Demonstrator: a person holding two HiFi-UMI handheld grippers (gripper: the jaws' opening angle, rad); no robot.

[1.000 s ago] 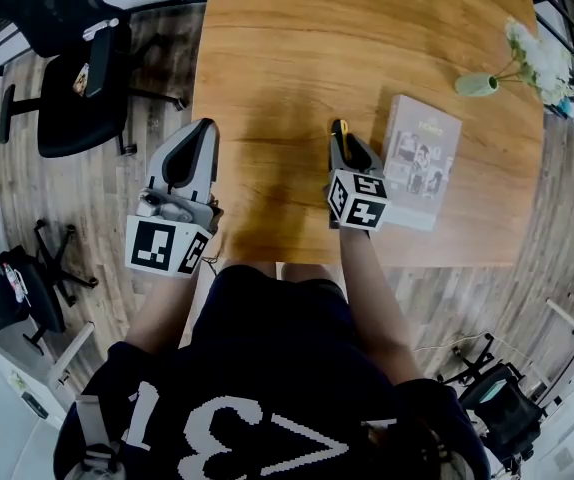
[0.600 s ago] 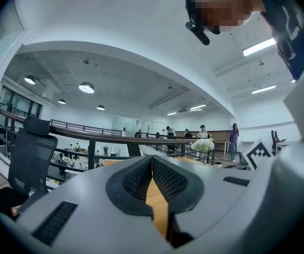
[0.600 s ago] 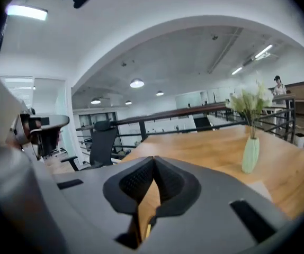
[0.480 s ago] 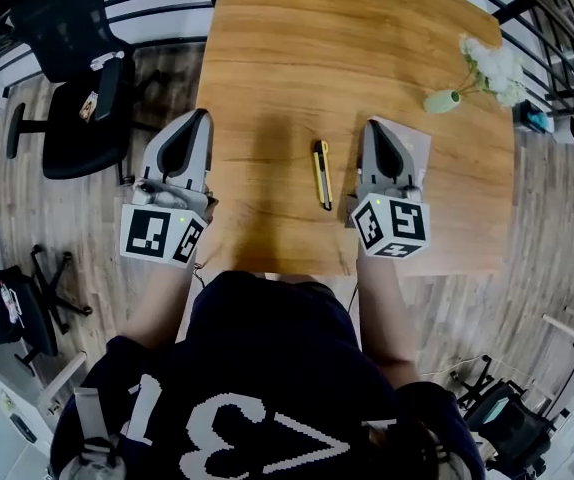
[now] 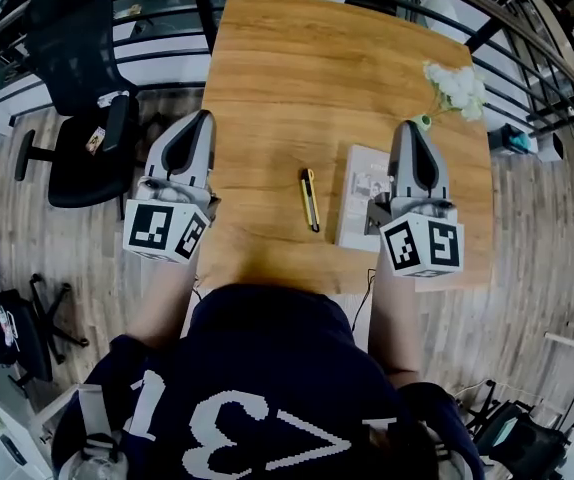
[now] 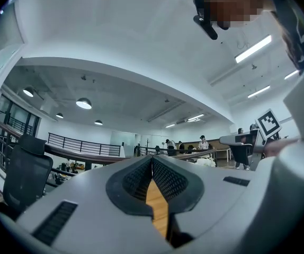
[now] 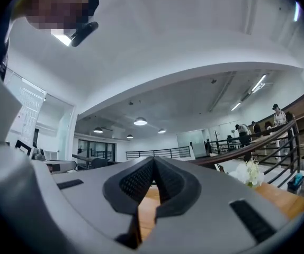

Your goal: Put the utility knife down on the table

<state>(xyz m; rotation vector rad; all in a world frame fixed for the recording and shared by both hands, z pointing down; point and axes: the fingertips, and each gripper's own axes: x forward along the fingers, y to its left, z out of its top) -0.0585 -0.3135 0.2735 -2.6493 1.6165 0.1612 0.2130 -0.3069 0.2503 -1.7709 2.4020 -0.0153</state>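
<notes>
The utility knife (image 5: 309, 200), yellow and black, lies flat on the wooden table (image 5: 287, 68) near its front edge, with nothing touching it. My right gripper (image 5: 412, 128) is held up to the knife's right, over the book, and in the right gripper view (image 7: 154, 163) its jaws are shut and empty. My left gripper (image 5: 199, 118) hangs over the table's left edge, well apart from the knife. Its jaws also meet at the tip (image 6: 152, 160) with nothing between them. Both grippers point about level, out across the room.
A book (image 5: 360, 196) lies just right of the knife. A small green vase with white flowers (image 5: 454, 86) stands at the back right. Black office chairs (image 5: 82, 118) are on the floor to the left, and railings run behind the table.
My right gripper was down at the knife; it has let go, risen and moved right over the book. The knife stays flat on the table. My left gripper rose a little.
</notes>
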